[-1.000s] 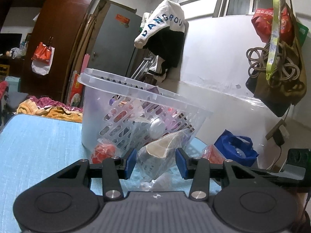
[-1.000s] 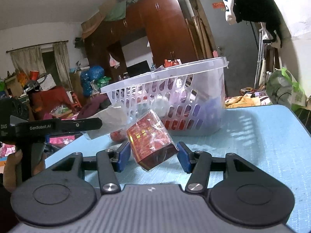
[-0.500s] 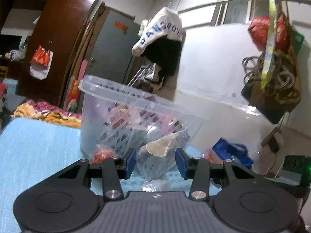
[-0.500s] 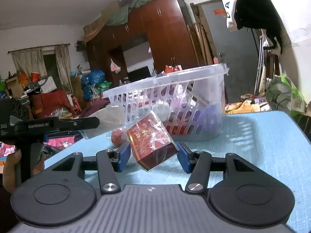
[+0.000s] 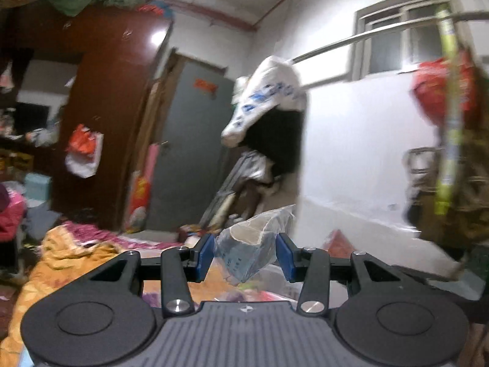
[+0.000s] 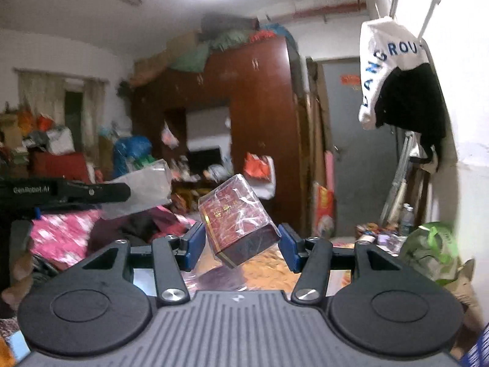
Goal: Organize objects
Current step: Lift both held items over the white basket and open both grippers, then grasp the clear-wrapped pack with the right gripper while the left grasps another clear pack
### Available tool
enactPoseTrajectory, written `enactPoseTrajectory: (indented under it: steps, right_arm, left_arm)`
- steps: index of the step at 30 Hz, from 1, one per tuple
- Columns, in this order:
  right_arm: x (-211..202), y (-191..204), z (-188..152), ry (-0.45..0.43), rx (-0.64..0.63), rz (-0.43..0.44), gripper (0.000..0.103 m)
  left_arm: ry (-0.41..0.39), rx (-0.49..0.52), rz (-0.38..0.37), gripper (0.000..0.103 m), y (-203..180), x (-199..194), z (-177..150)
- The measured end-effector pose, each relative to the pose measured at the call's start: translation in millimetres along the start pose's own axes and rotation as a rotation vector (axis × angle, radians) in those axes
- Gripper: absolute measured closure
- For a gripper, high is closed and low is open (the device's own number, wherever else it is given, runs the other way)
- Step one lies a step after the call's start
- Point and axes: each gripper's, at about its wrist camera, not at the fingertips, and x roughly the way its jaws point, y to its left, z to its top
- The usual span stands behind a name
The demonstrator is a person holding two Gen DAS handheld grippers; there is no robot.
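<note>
My left gripper (image 5: 244,252) is shut on a clear plastic packet with a pale cloth item inside (image 5: 250,244), held high in the air. My right gripper (image 6: 241,243) is shut on a dark red box wrapped in clear film (image 6: 238,220), also lifted high and tilted. In the right wrist view the left gripper (image 6: 67,191) shows at the left with its packet (image 6: 143,188) sticking out. The basket and the blue table are out of both views; only a glimpse of coloured items (image 5: 256,295) shows below the left fingers.
A dark wooden wardrobe (image 6: 259,128), a grey door (image 5: 189,153) and a white and black garment (image 6: 397,79) hanging on a rail stand ahead. Bags (image 5: 446,140) hang on the white wall at the right. Piles of clothes (image 5: 61,253) lie below.
Both grippers have risen sharply with their loads. The basket and table, in front of both cameras before, have dropped below view. The left view is motion-blurred.
</note>
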Motion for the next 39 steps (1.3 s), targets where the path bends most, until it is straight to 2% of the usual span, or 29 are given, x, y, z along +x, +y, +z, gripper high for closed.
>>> enactPoseTrajectory:
  steps: [3,4,5,6,7,11,12,13,15,17,20,23,25,27,30,32,34,36,39]
  right_arm:
    - [33,-9,-2,0.077,0.001,-0.014,0.042]
    - [44,-12,-6,0.117,0.002,-0.009,0.038]
    - [48,-13,-13,0.141,0.004,-0.006,0.03]
    - [51,-14,-19,0.154,0.009,-0.007,0.02]
    - [51,-15,-23,0.164,0.02,0.0,0.017]
    - [14,-24,-36,0.112,0.143,0.095,0.003]
    - [0,-25,-42,0.093,0.18,0.122,0.0]
    - [-8,-26,-46,0.089,0.194,0.139,0.0]
    - [-22,-25,-62,0.109,0.196,0.132,0.0]
    - [-24,-24,-77,0.148,0.18,0.111,0.0]
    - [-9,-23,-96,0.23,0.186,0.109,0.0]
    - [16,-22,-113,0.318,0.208,0.121,0.0]
    - [27,-16,-118,0.353,0.193,0.125,0.0]
    - [34,-9,-127,0.38,0.179,0.137,0.003]
    - [47,5,-129,0.414,0.149,0.146,0.007]
    - [52,15,-130,0.428,0.114,0.141,0.008]
    - [58,22,-131,0.448,0.09,0.147,0.016]
    - [61,28,-130,0.456,0.057,0.139,0.034]
    - [66,37,-130,0.469,0.019,0.106,0.047]
  left_arm:
    - [0.042,-0.013,0.075,0.051,8,32,-3]
    - [0.055,-0.013,0.099,0.038,12,40,-8]
    - [0.086,-0.005,0.143,0.03,14,49,-13]
    - [0.125,0.006,0.184,0.027,16,54,-18]
    - [0.152,0.02,0.215,0.027,15,53,-25]
    - [0.077,0.084,0.136,0.023,3,6,-41]
    - [0.091,0.085,0.129,0.016,0,-2,-46]
    - [0.124,0.084,0.122,0.015,-3,-7,-53]
    - [0.174,0.09,0.083,0.015,-5,-16,-75]
    - [0.282,0.135,0.099,0.015,-11,-13,-107]
    - [0.361,0.175,0.197,0.022,-18,-4,-138]
    - [0.411,0.191,0.157,0.026,-26,4,-152]
    - [0.427,0.191,0.135,0.056,-25,6,-158]
    - [0.426,0.187,0.135,0.056,-27,4,-162]
    - [0.401,0.239,0.177,0.057,-26,-12,-163]
    - [0.387,0.188,0.168,0.057,-13,-22,-161]
    - [0.376,0.136,0.168,0.057,4,-25,-157]
    - [0.368,0.094,0.16,0.057,16,-26,-155]
    - [0.357,0.105,0.136,0.057,16,-23,-155]
